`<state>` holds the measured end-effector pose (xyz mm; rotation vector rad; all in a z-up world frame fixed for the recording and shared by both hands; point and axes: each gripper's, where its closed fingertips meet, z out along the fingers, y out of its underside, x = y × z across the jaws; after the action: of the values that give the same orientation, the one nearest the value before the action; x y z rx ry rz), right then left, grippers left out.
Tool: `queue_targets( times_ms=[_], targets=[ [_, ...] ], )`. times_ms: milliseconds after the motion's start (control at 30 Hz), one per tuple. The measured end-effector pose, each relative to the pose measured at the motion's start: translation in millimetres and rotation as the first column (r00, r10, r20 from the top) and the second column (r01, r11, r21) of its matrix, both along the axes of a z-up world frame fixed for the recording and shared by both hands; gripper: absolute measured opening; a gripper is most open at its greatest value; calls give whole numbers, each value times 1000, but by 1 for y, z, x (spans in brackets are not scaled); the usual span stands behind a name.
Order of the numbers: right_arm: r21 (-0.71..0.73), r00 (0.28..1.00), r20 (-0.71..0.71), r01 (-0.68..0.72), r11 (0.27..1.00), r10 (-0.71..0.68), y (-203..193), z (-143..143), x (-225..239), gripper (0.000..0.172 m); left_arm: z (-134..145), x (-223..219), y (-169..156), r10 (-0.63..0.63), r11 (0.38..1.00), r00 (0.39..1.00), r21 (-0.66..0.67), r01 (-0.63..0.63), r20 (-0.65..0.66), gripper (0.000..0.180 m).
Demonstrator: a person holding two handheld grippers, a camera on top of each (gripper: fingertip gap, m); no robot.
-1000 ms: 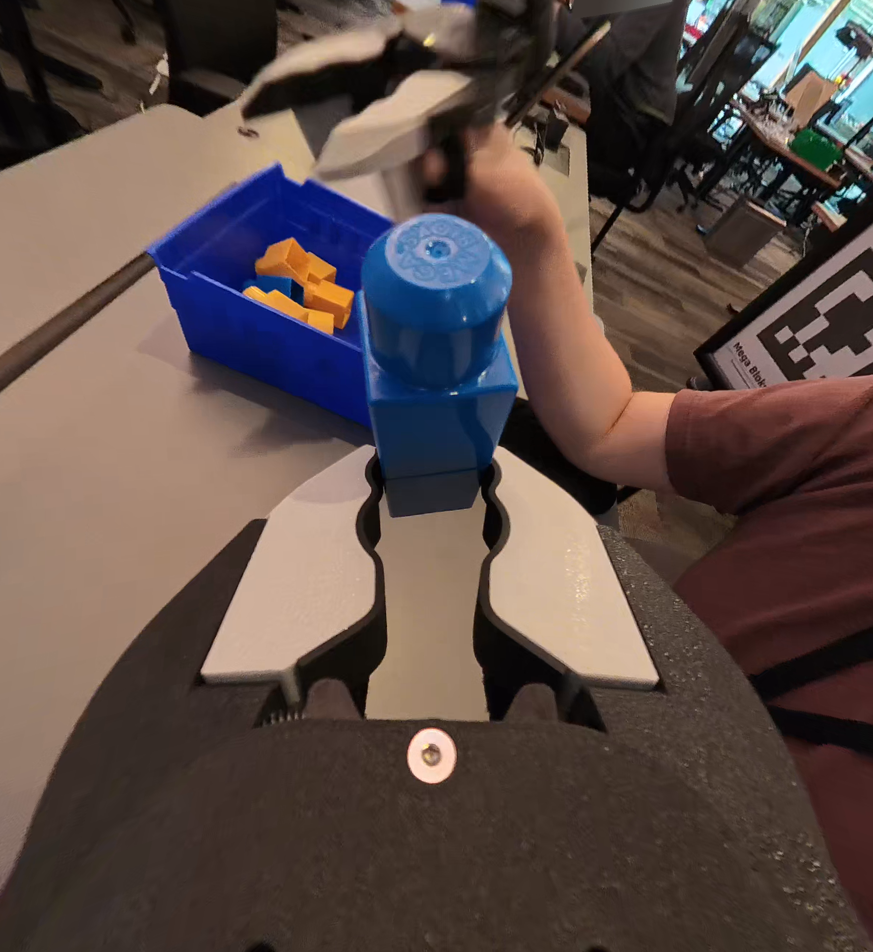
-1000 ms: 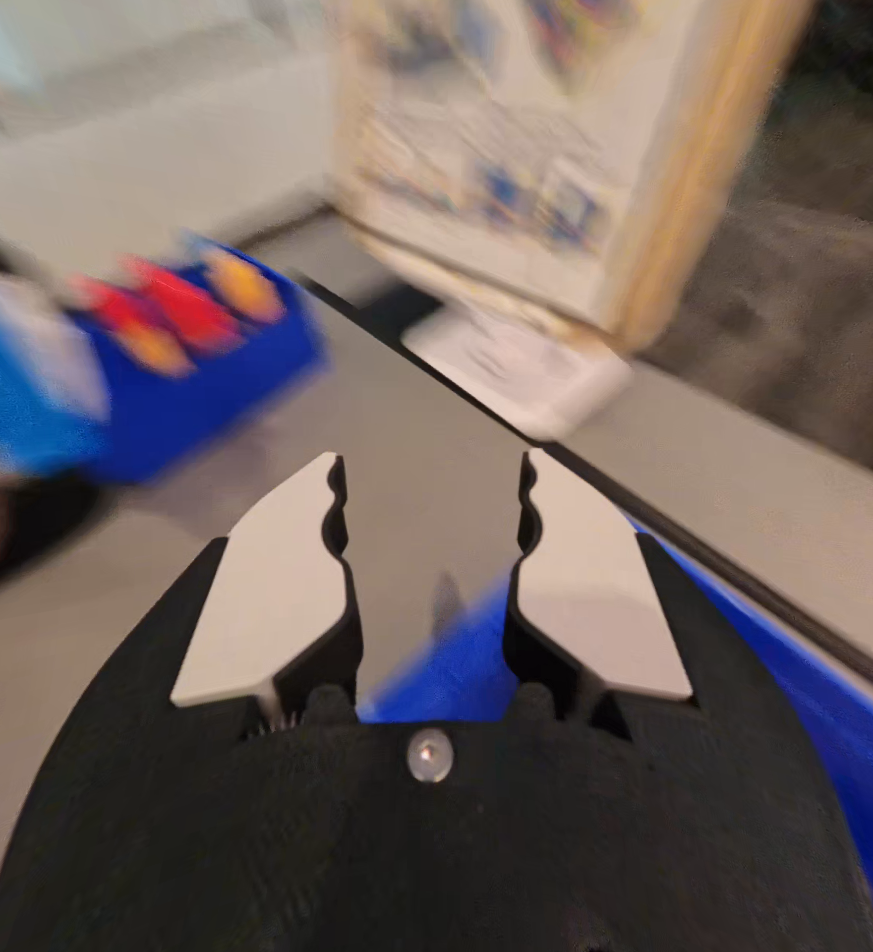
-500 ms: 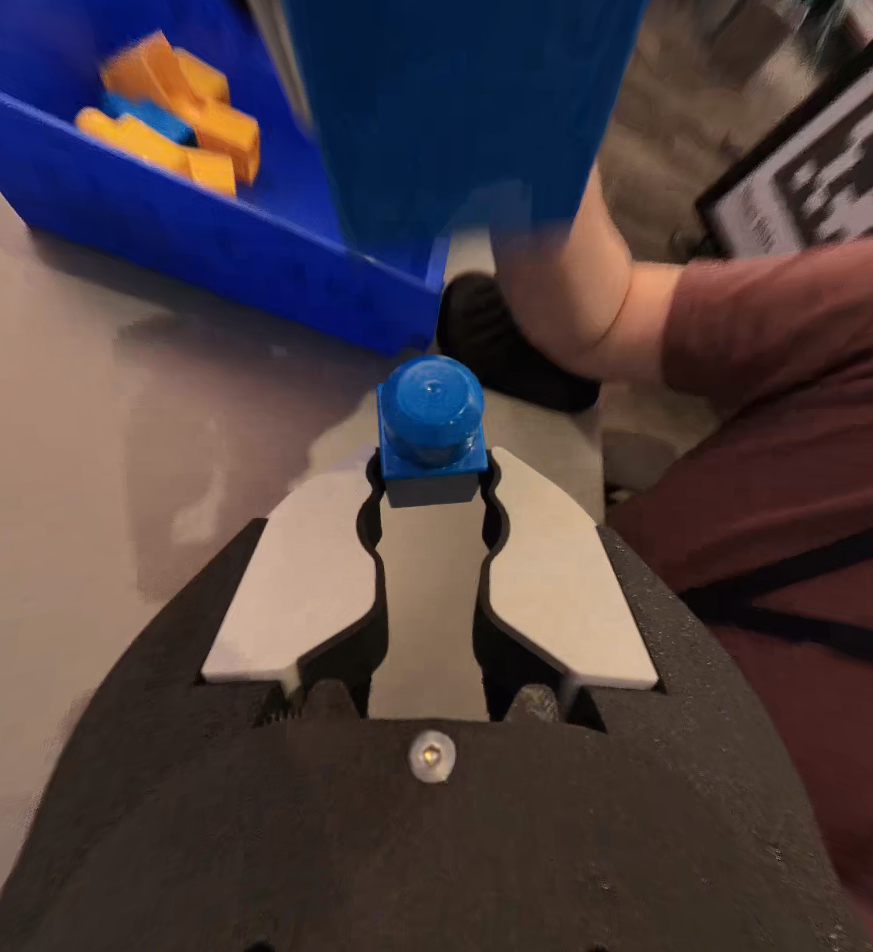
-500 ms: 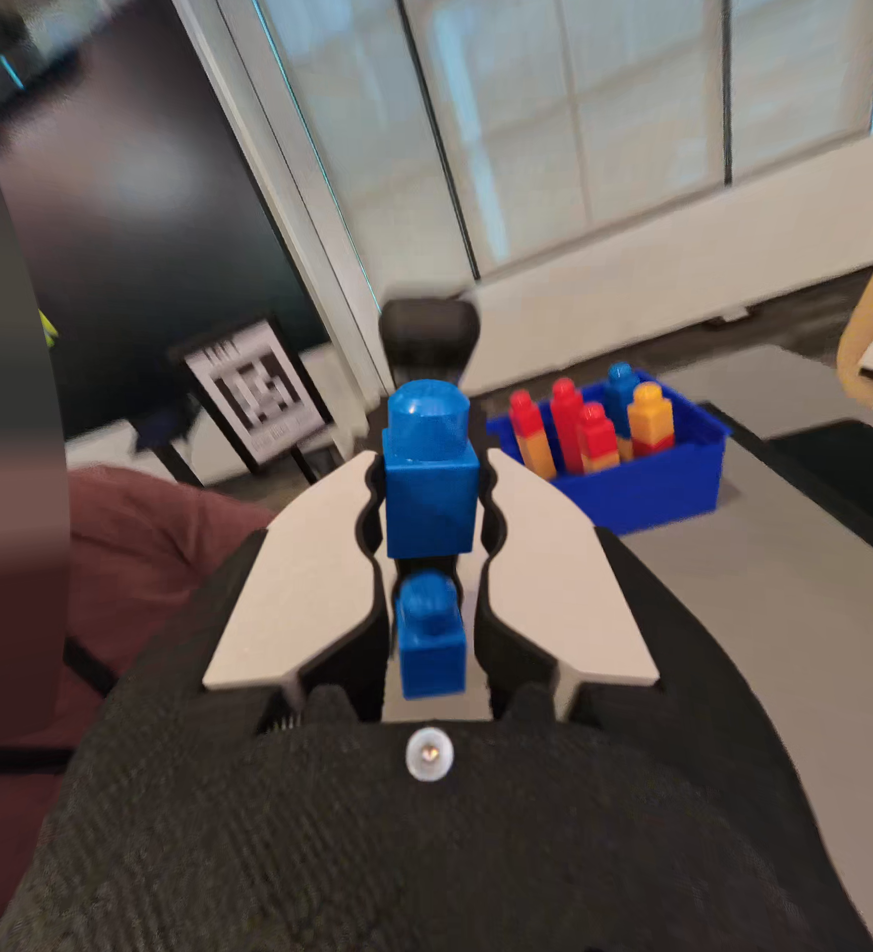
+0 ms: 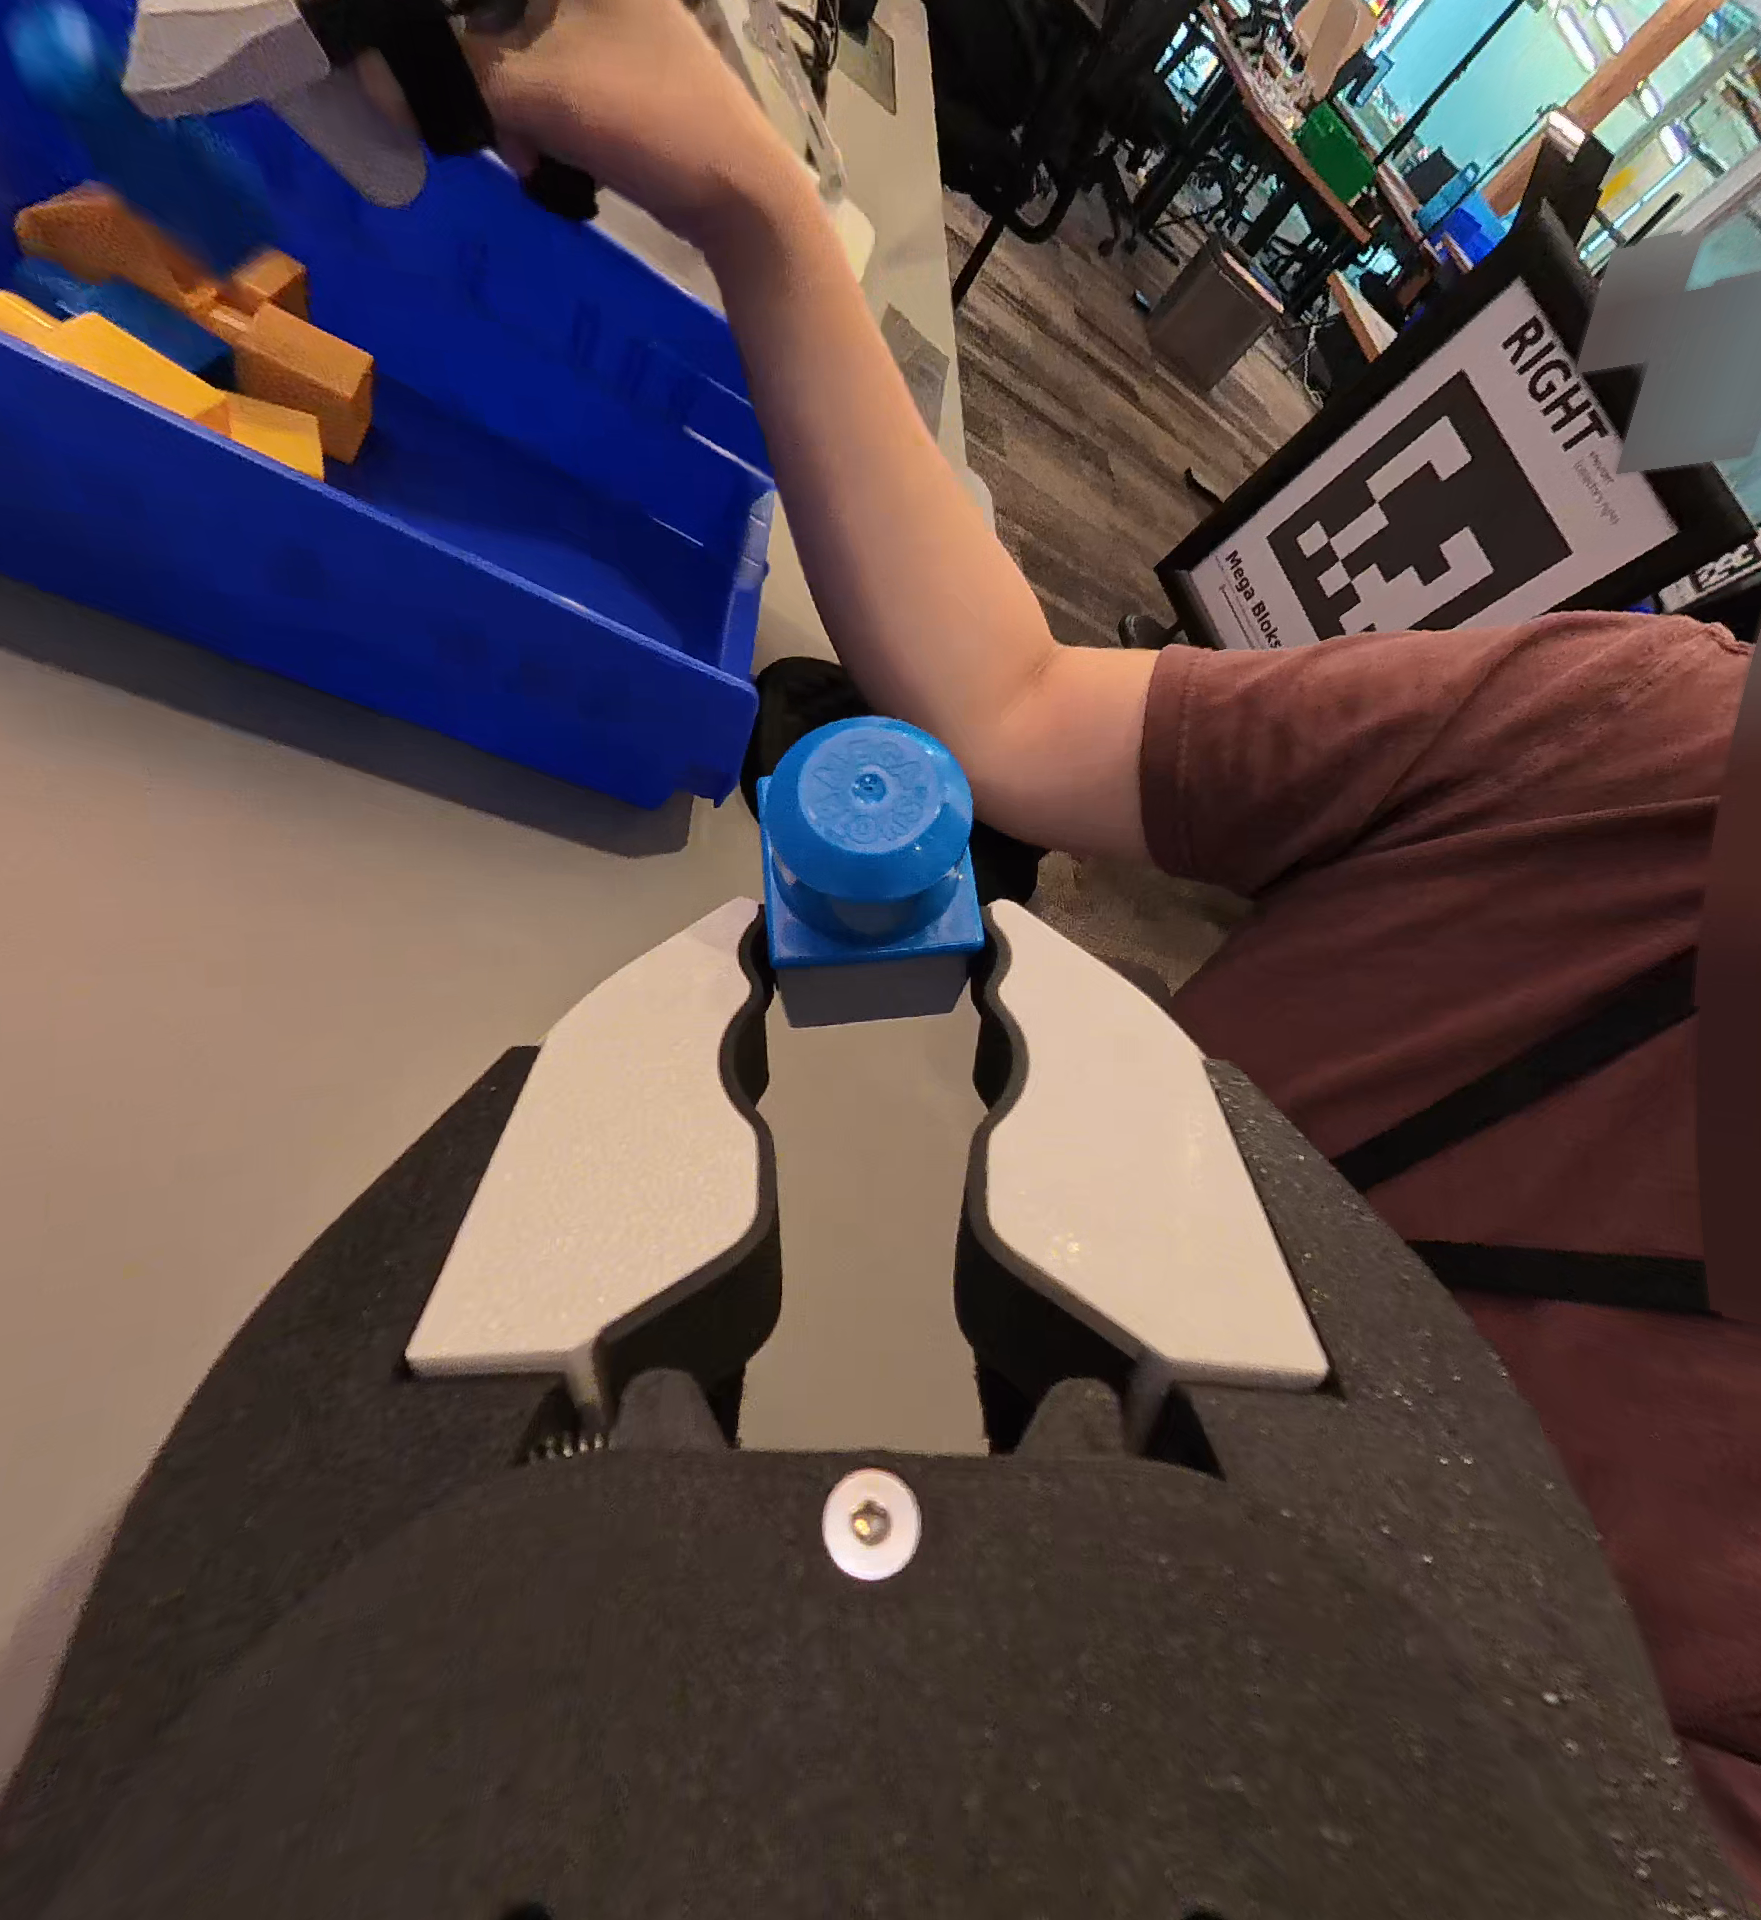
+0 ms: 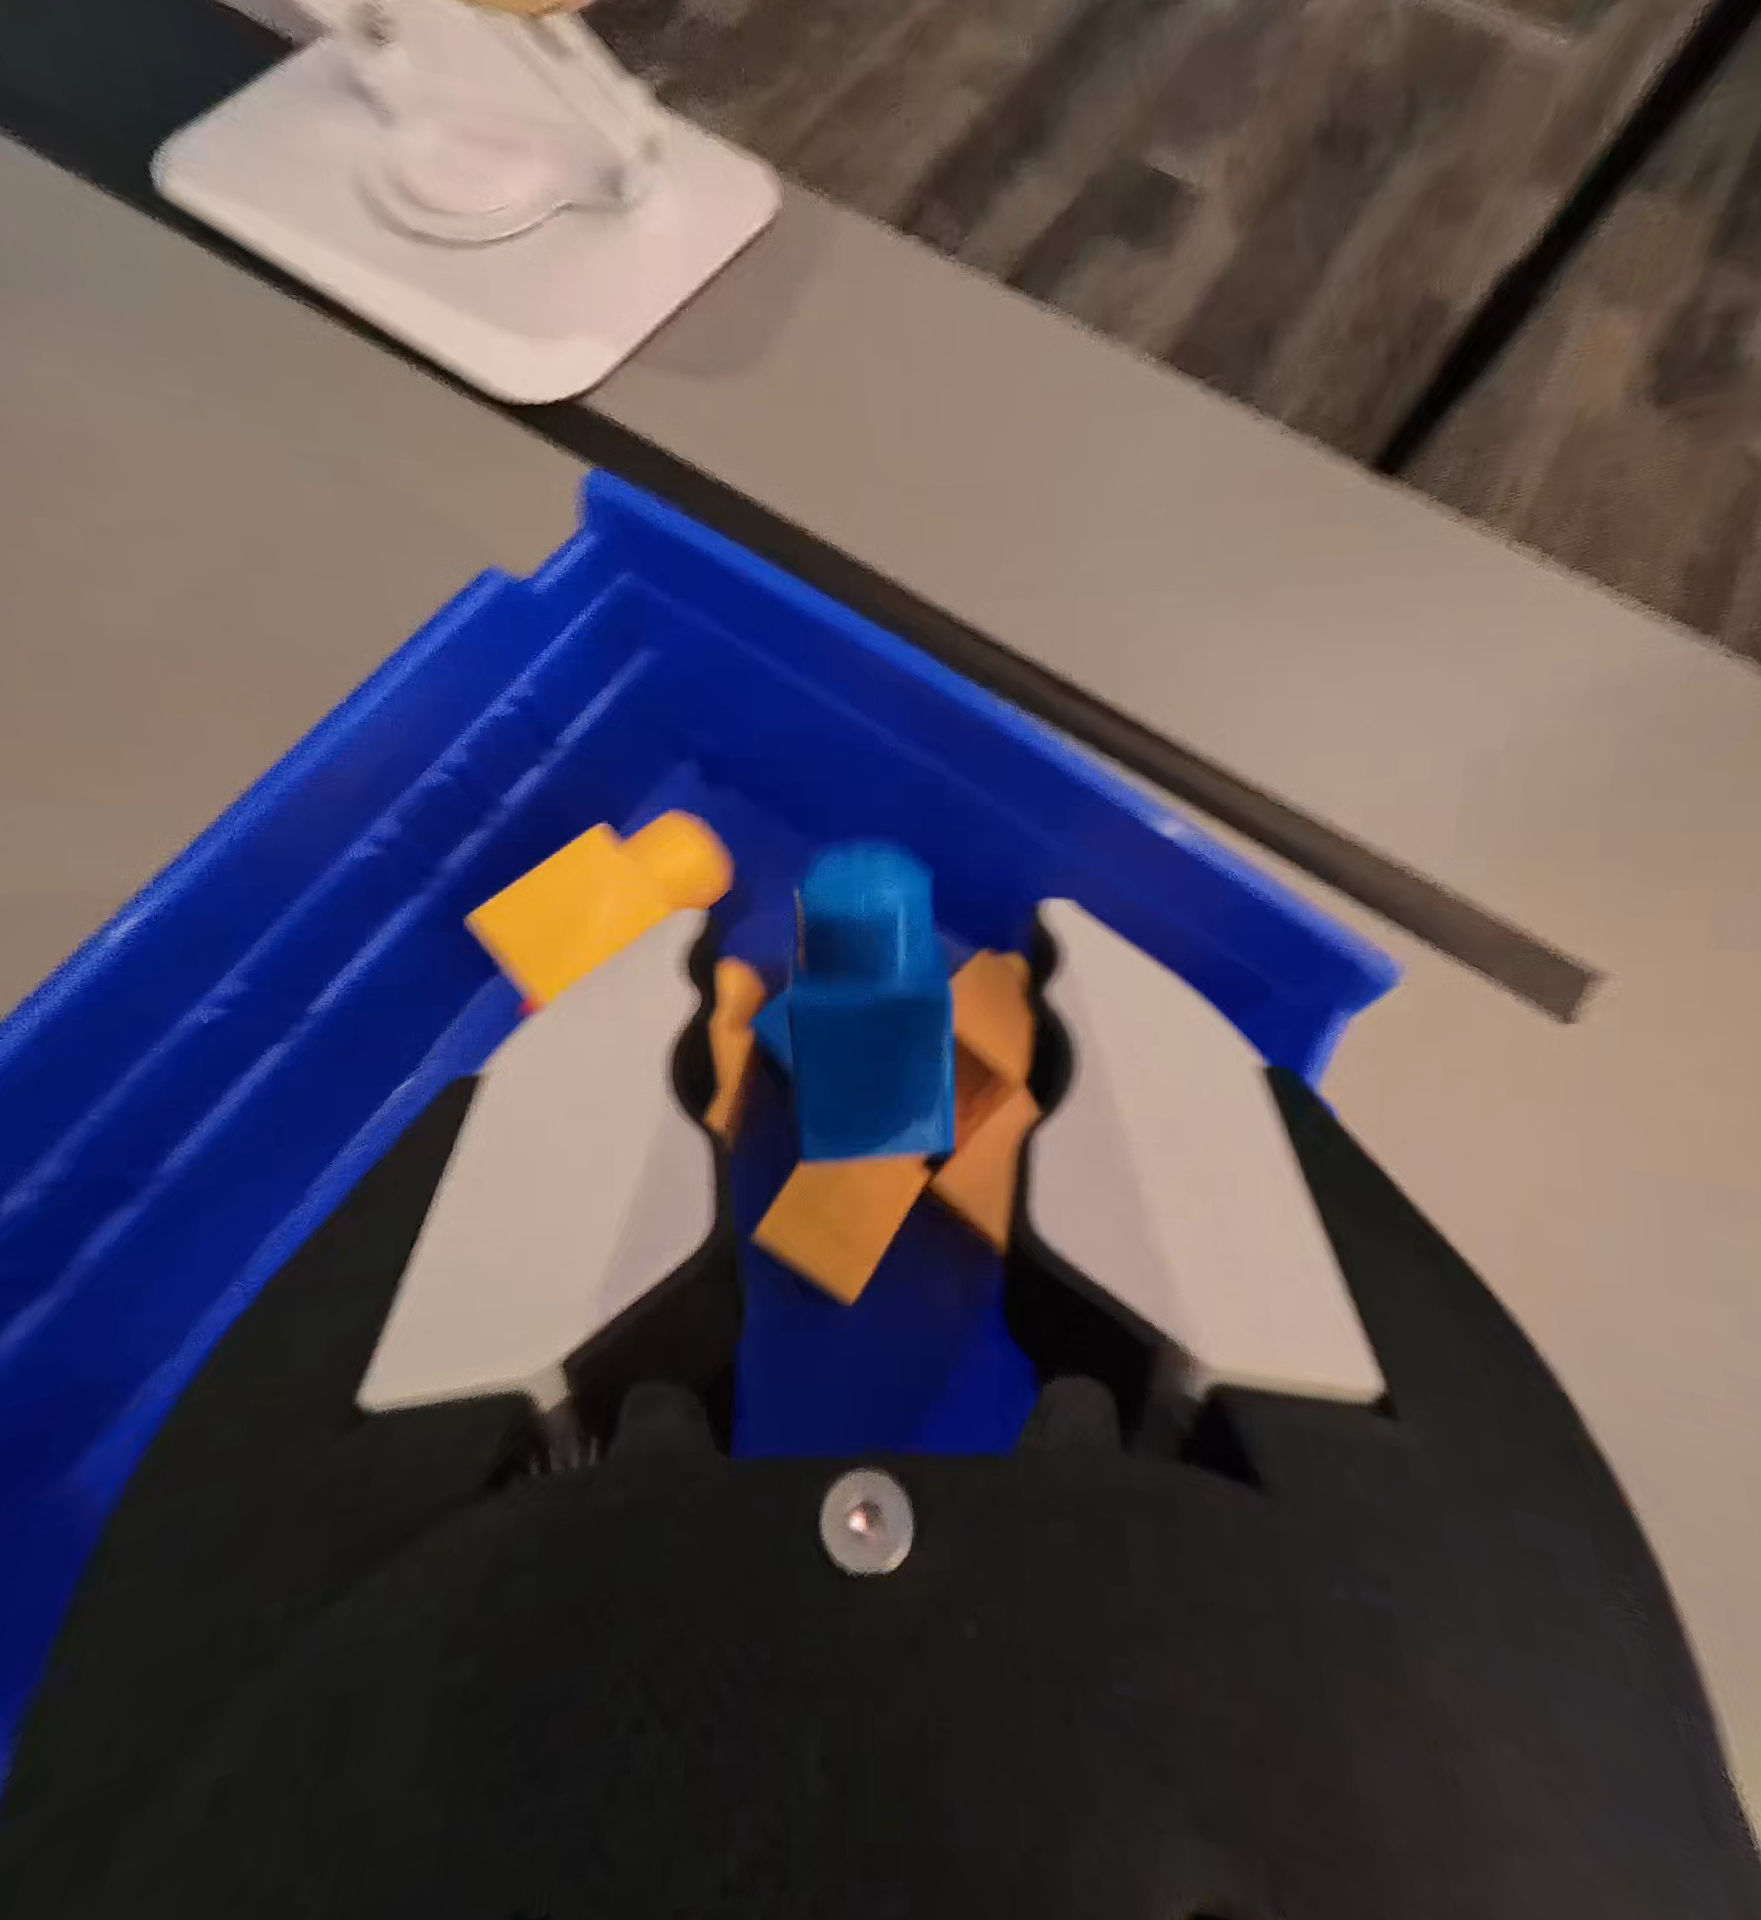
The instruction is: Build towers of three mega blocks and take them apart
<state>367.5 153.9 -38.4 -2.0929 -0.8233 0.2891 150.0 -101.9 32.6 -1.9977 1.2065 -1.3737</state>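
Note:
My left gripper is shut on a blue mega block, stud up, held at the fingertips above the grey table near its edge. My right gripper is open over the blue bin. A second blue block sits blurred between its fingers with a gap on each side, over several orange blocks in the bin. The left wrist view shows the right gripper above the bin, held by a person's hand.
The person's arm reaches across to the bin. A framed sign with a black-and-white marker stands on the floor at the right. A white stand base sits beyond a dark seam in the table. Across from one pair of fingers to the other is roughly 35 cm.
Half a second ago my right gripper was shut on a blue block near the left one's block. It has swung over the bin and opened, and the block has left its pads. The left still grips its block.

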Motion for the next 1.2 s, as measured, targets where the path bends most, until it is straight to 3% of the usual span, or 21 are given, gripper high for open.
queue_targets(
  times_ms=[33, 133, 200, 267, 367, 467, 600, 700, 767, 800, 867, 967, 1033, 1133, 1200],
  targets=[
    [99, 1000, 12, -12, 995, 10, 4, 14, -8, 72, 1, -3, 4, 11, 1000, 1000, 3, -11, 11, 36],
    [394, 943, -15, -300, 869, 333, -42, 84, -85, 84, 5, -14, 9, 24, 999, 999, -37, -22, 46, 36],
    [518, 799, -20, -506, 690, 601, -106, 123, -145, 87, 15, -18, 6, 4, 997, 994, -76, 5, 108, 36],
    [583, 621, 44, -652, 484, 783, -172, 139, -193, 90, 23, -22, 0, -27, 994, 988, -100, 42, 151, 36],
    [557, 500, 214, -768, 316, 839, -224, 126, -237, 96, 29, -25, -6, -59, 994, 983, -82, 75, 174, 36],
    [527, 456, 328, -815, 241, 827, -244, 110, -260, 94, 30, -24, -13, -83, 992, 982, -81, 98, 170, 36],
    [553, 403, 341, -817, 166, 849, -261, 113, -265, 64, 33, -23, -23, -129, 983, 973, -103, 151, 189, 36],
    [529, 414, 358, -828, 184, 837, -254, 112, -256, 63, 32, -18, -19, -105, 990, 978, -71, 120, 178, 37],
    [529, 489, 374, -811, 252, 788, -234, 119, -236, 63, 37, -22, -15, -81, 993, 978, -68, 95, 195, 50],
    [520, 545, 372, -793, 318, 751, -217, 122, -219, 63, 42, -27, -12, -56, 996, 977, -60, 70, 206, 52],
    [472, 697, 351, -708, 525, 625, -165, 117, -170, 63, 45, -46, 4, 53, 999, 982, -13, -52, 181, 56],
    [260, 883, 293, -443, 858, 368, -80, 66, -82, 63, 49, -89, 33, 298, 943, 950, 127, -309, 98, 57],
    [52, 920, 282, -298, 953, 273, -51, 15, -41, 63, 59, -132, 52, 502, 816, 863, 299, -494, 56, 50],
    [-47, 934, 304, -181, 982, 187, -26, -27, -16, 63, 86, -223, 64, 817, 431, 570, 565, -704, 88, 46],
    [-64, 931, 335, -132, 989, 146, -18, -38, -8, 74, 91, -271, 49, 907, 260, 409, 630, -732, 102, 46]
  ],
)
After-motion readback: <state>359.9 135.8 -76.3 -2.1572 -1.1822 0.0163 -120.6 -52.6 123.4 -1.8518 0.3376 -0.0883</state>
